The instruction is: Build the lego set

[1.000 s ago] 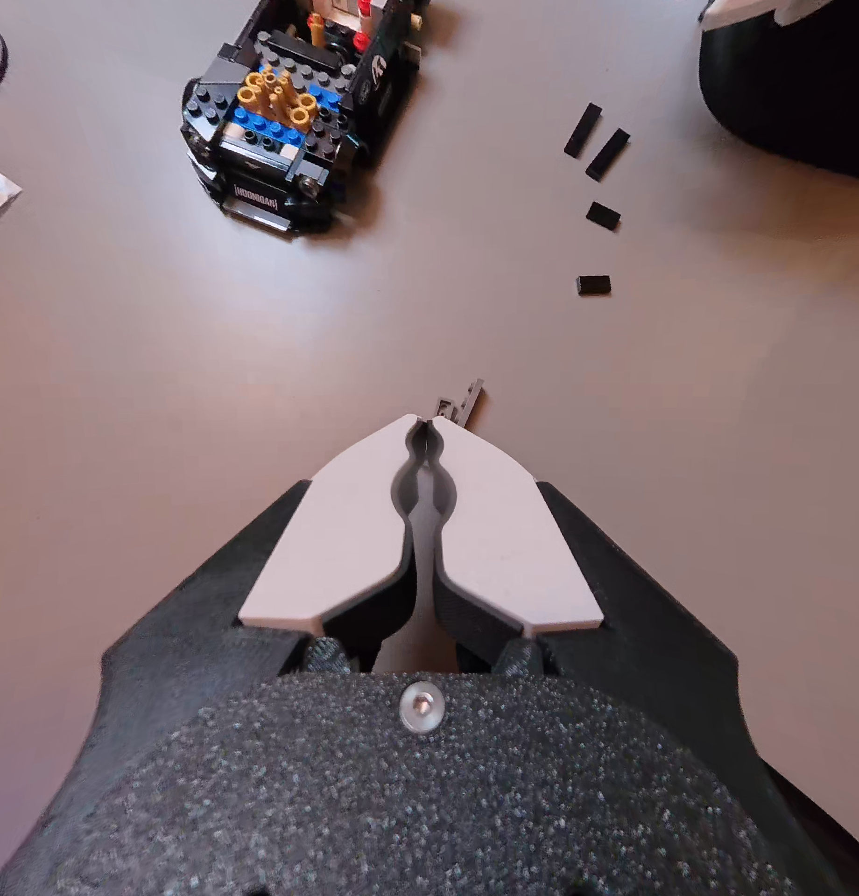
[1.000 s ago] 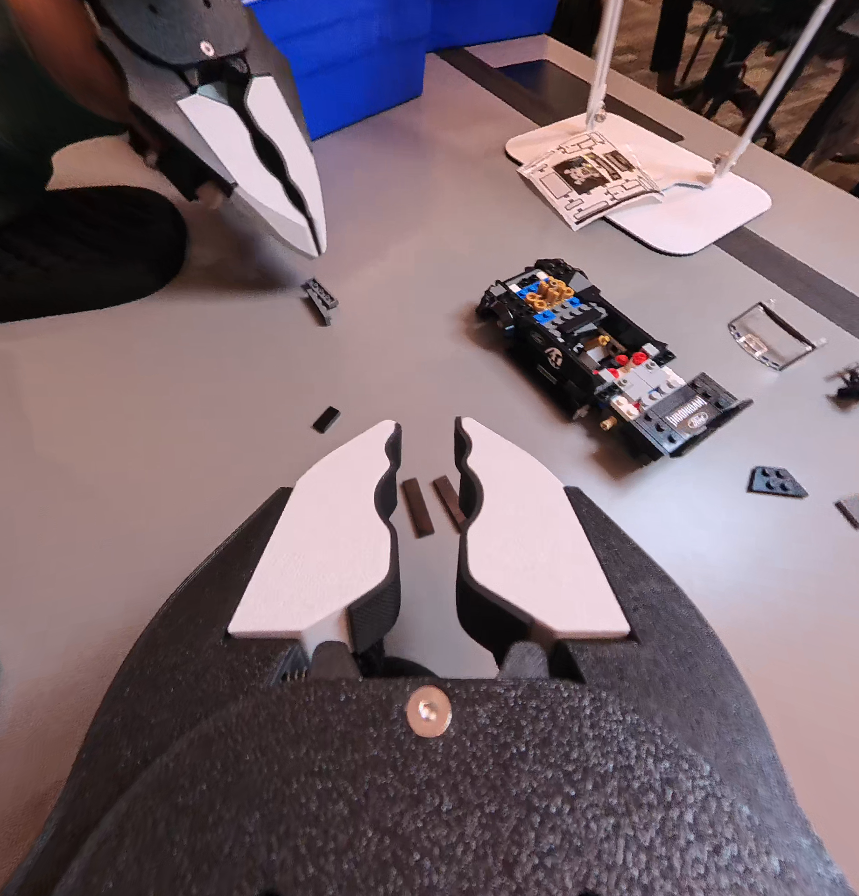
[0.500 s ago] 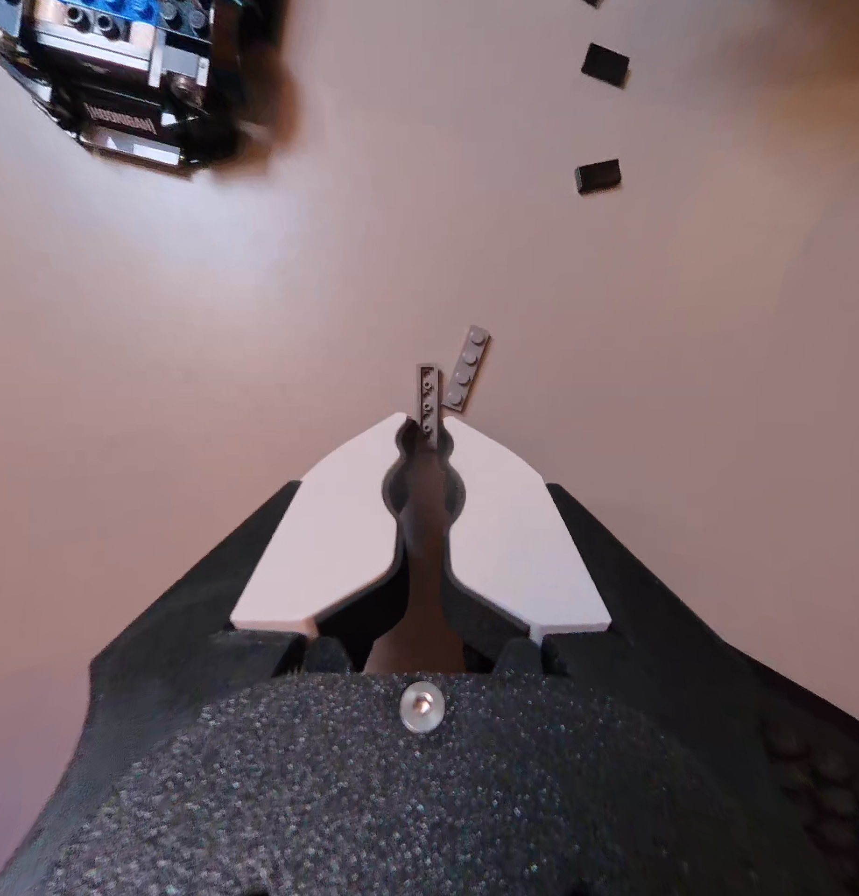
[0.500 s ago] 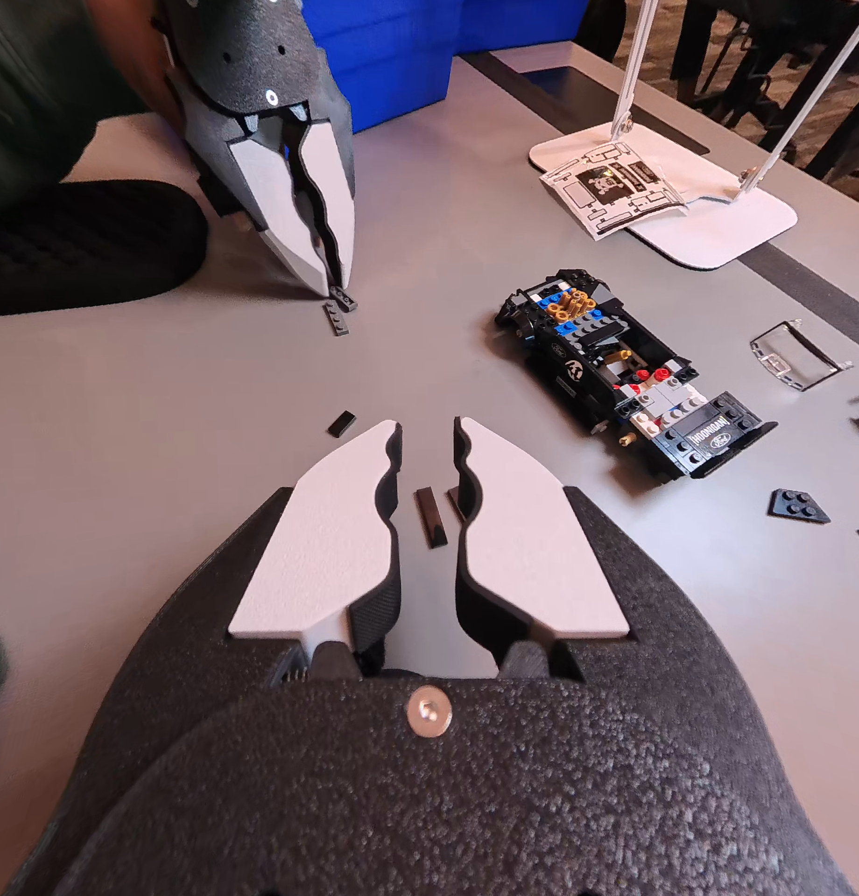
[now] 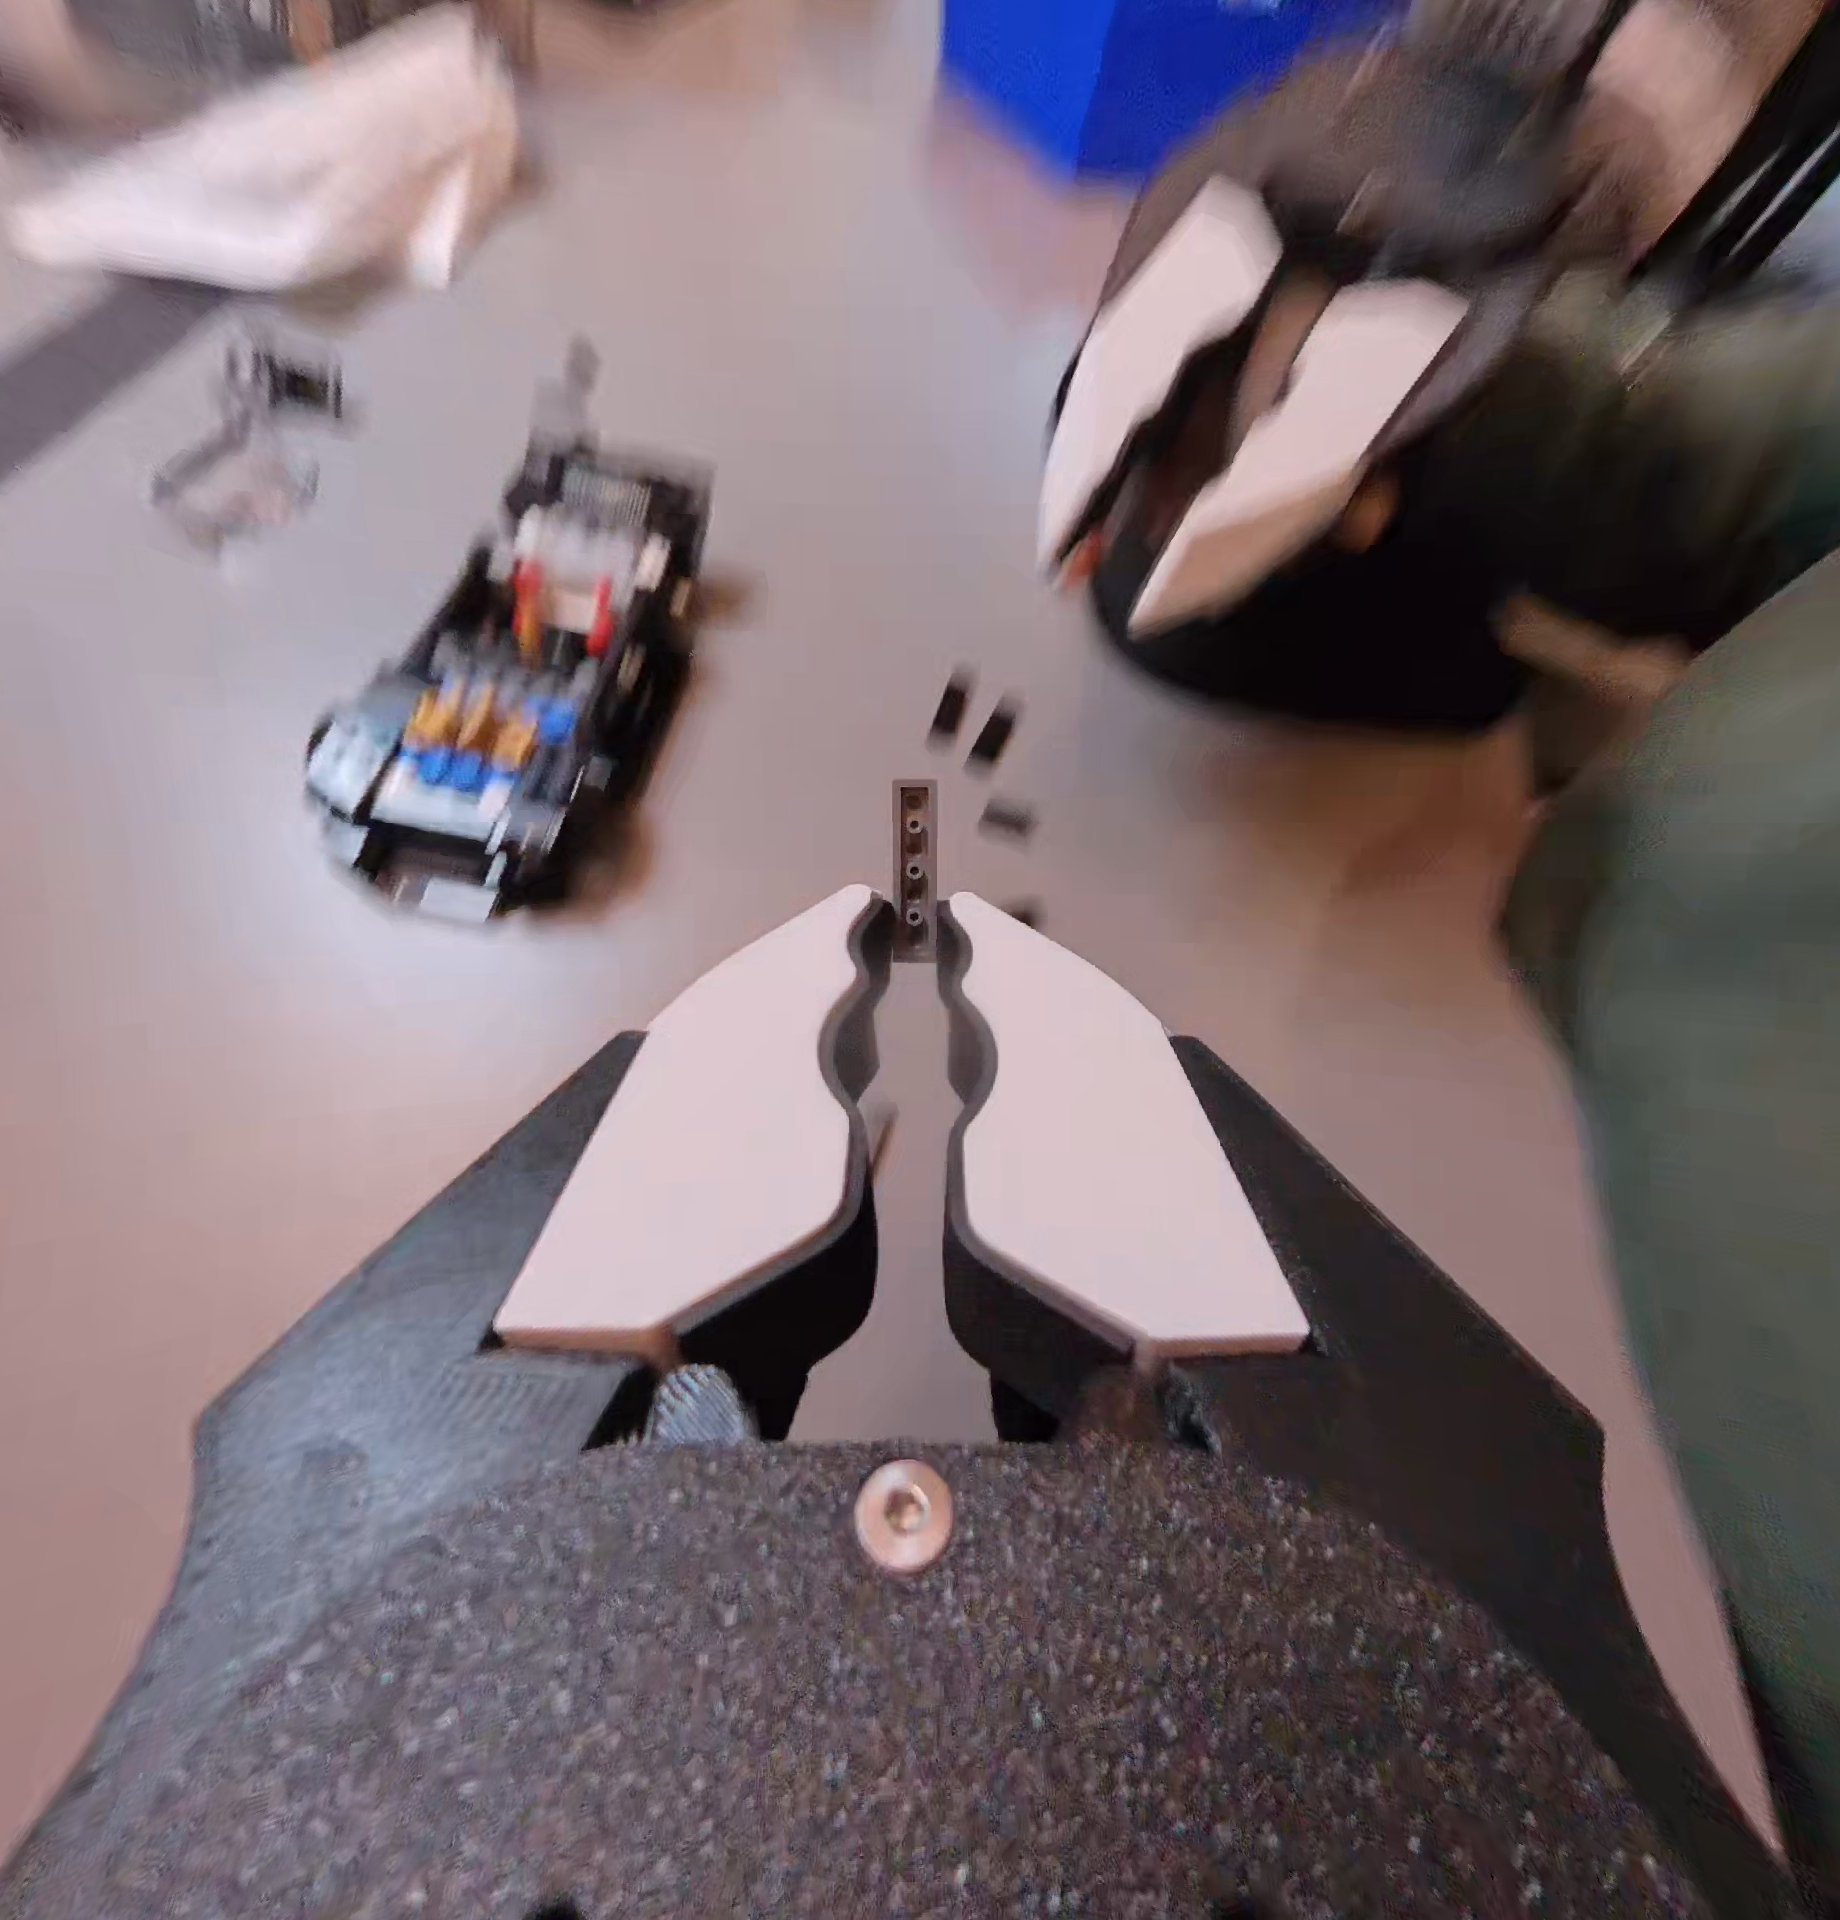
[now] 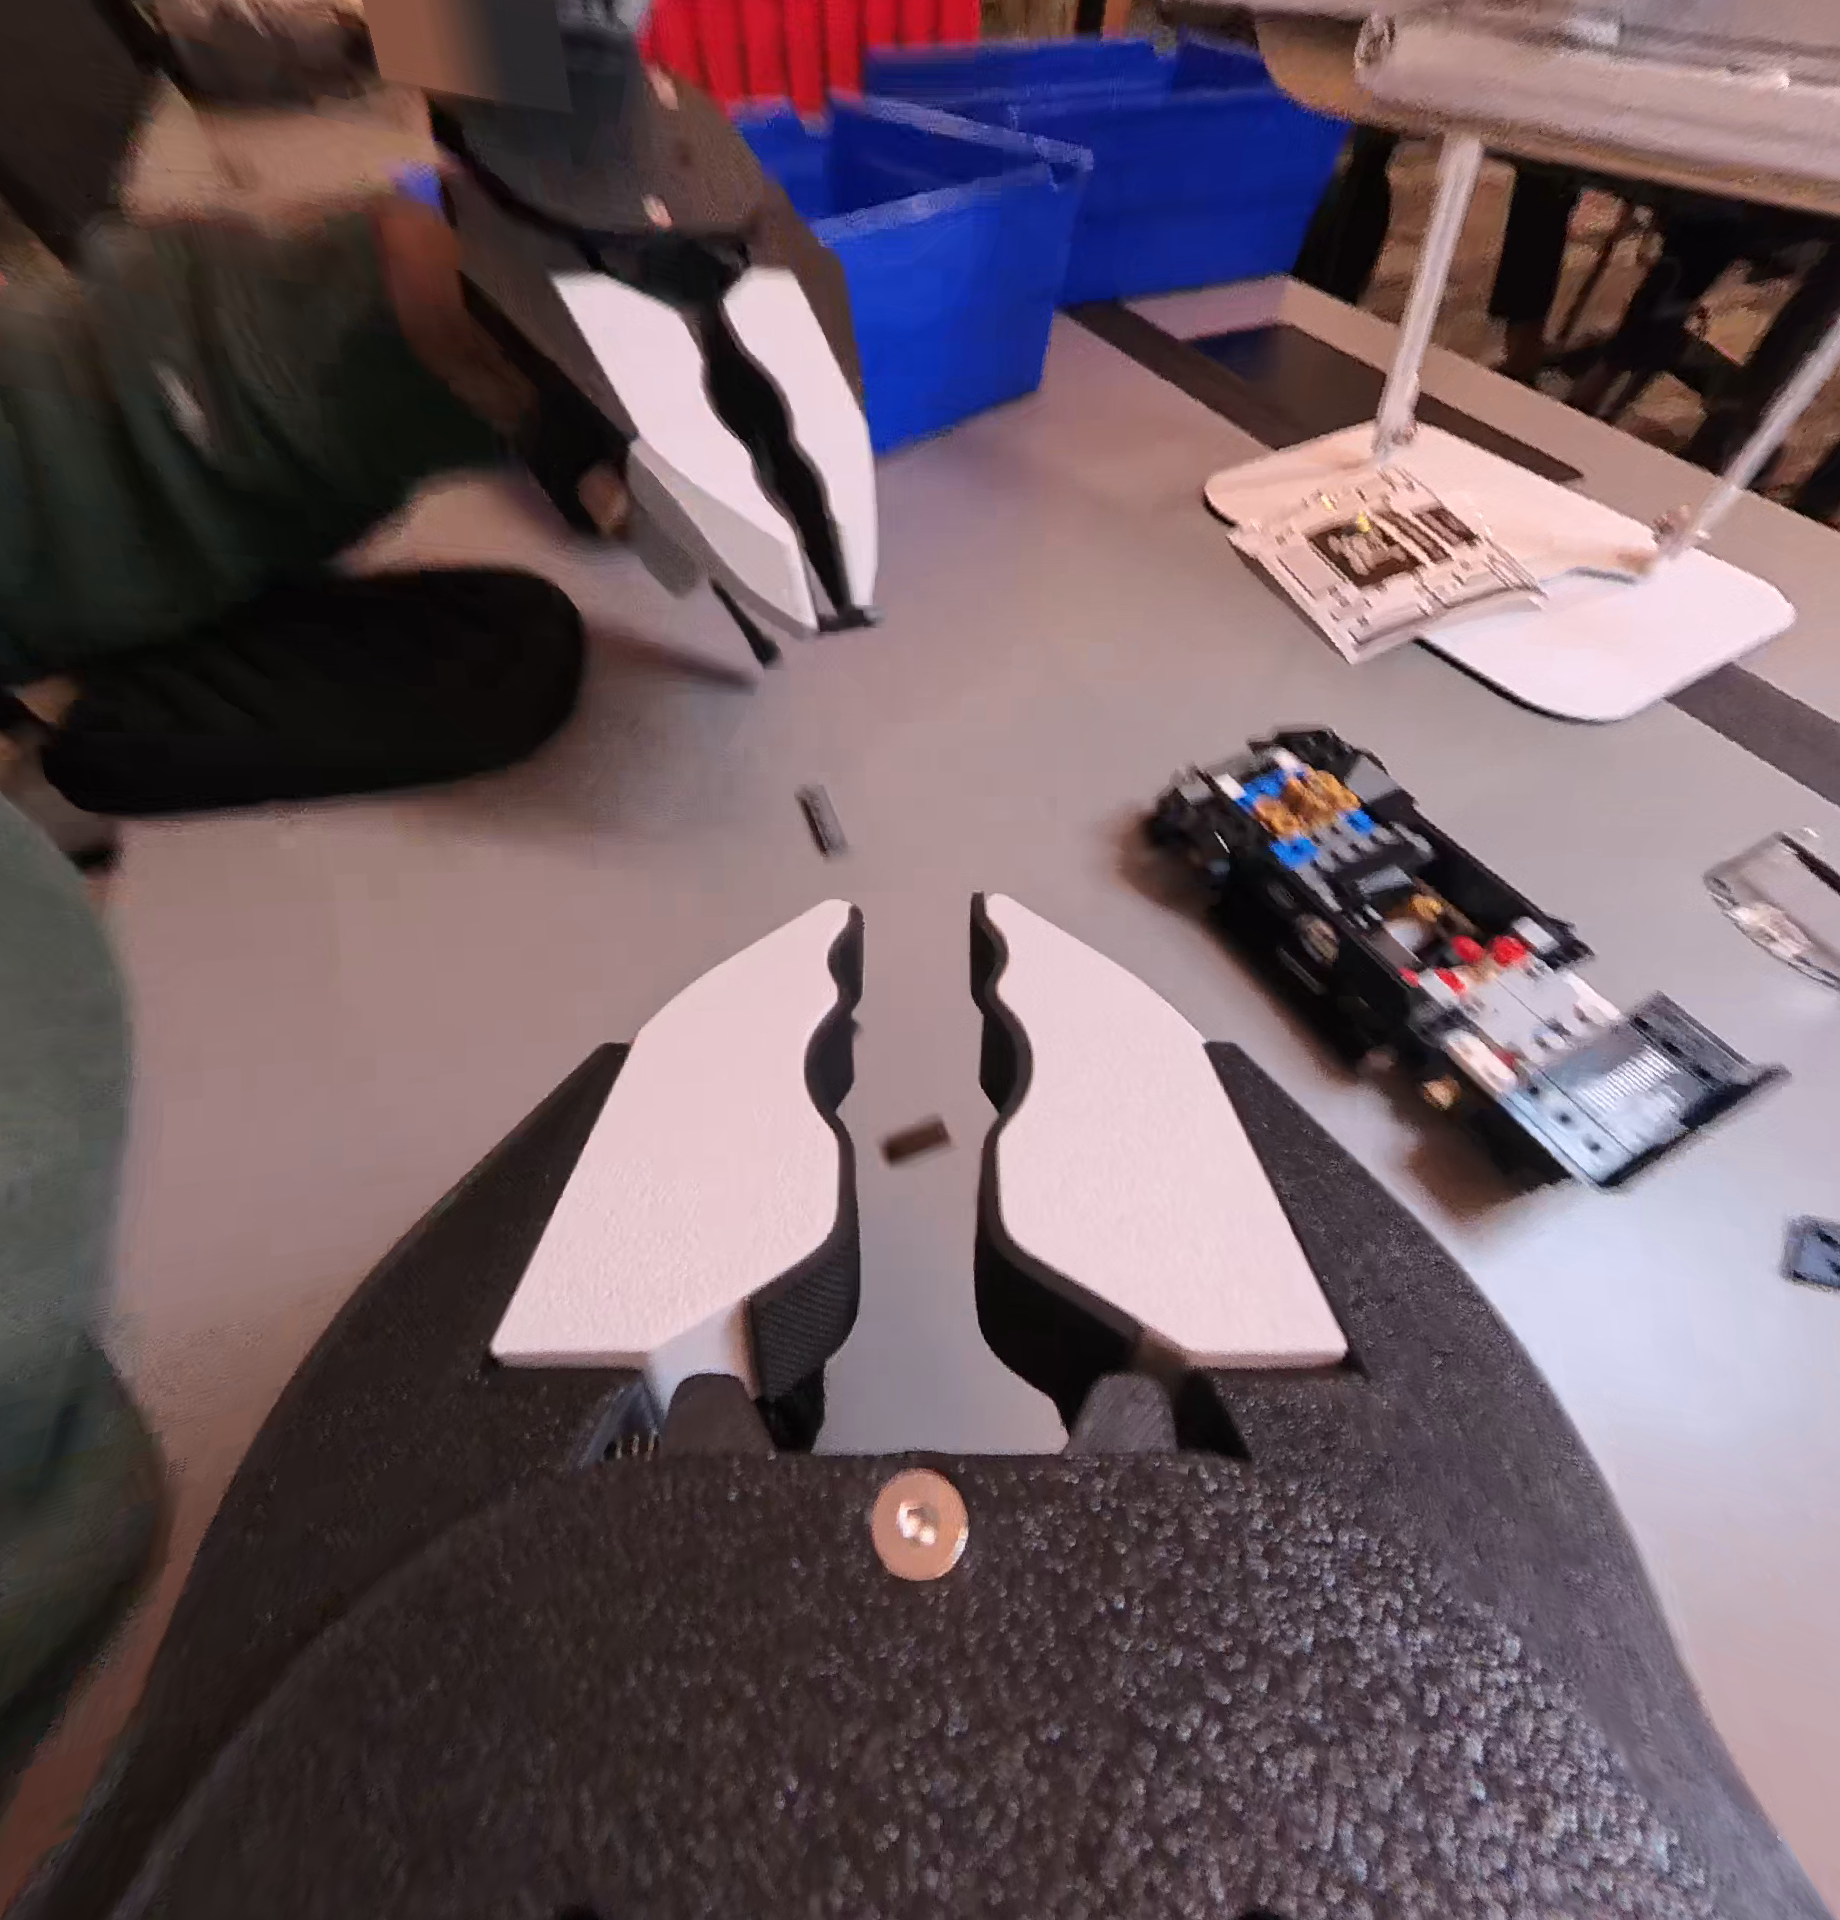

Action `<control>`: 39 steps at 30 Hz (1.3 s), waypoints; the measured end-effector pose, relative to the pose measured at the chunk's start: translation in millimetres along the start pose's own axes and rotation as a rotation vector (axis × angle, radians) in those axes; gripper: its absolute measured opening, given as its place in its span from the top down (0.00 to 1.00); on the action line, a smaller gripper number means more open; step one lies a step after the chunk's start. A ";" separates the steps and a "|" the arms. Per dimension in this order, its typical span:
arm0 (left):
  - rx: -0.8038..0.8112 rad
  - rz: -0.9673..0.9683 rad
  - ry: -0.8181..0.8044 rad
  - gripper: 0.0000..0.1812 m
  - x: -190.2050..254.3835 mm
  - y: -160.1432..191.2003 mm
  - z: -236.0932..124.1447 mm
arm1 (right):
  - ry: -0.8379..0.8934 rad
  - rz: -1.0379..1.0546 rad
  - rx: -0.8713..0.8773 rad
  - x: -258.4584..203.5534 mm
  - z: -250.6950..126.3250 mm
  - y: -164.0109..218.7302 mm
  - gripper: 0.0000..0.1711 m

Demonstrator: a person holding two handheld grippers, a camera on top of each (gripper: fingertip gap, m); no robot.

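Note:
My left gripper is shut on a narrow dark grey plate, which sticks out past the fingertips with its underside showing. It is held above the table; the right wrist view shows this gripper lifted at the back left. A second narrow grey plate lies on the table below it. My right gripper is open and empty above the table, with a small black tile lying on the table between its fingers. The partly built black car sits to its right; it also shows in the left wrist view.
Small black tiles lie ahead of the left gripper. A clear windshield piece and a dark wedge plate lie right of the car. An instruction booklet rests on a white lamp base. Blue bins stand behind. A person's sleeve is at left. Tip to tip, the grippers are about 10 cm apart. My right gripper's tips are some 15 cm from the partly built black car. Seen from the left wrist view as well.
My left gripper closed on one grey plate and lifted it off the table, tilting up; the other grey plate stayed down. My right gripper stayed open and moved up and back.

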State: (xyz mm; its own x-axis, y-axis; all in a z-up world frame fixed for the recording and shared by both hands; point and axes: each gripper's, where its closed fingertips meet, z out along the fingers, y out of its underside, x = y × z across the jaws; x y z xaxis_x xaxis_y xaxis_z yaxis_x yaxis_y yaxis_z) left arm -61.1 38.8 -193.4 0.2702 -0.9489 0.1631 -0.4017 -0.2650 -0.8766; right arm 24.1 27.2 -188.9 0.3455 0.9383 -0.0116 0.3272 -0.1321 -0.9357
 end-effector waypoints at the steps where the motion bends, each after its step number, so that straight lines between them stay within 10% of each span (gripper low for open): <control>1: 0.097 -0.019 0.039 0.96 8.6 -17.5 1.3 | -0.033 0.040 0.052 -5.5 3.2 -11.0 0.88; 11: 0.509 -0.104 0.314 0.96 67.7 -77.1 14.7 | -0.265 0.211 0.388 -36.0 1.7 -85.8 0.95; 16: 0.430 -0.048 0.117 0.88 37.1 -67.5 11.8 | -0.274 -0.011 0.018 -21.2 10.5 -73.3 0.95; 23: 0.119 0.051 -0.270 0.91 -27.4 -10.2 -19.0 | -0.294 -0.432 -0.796 -1.9 71.3 40.1 0.95; 39: -0.085 0.126 -0.288 0.92 -26.4 36.2 -6.9 | -0.341 -0.447 -0.867 -0.7 83.7 60.6 0.90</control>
State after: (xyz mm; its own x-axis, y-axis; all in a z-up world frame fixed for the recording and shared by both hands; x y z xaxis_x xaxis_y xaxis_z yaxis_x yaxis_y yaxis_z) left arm -88.8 53.0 -226.3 0.4450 -0.8911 -0.0892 -0.5158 -0.1736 -0.8389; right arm -29.9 45.3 -275.1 -0.1872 0.9811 0.0490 0.9325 0.1932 -0.3053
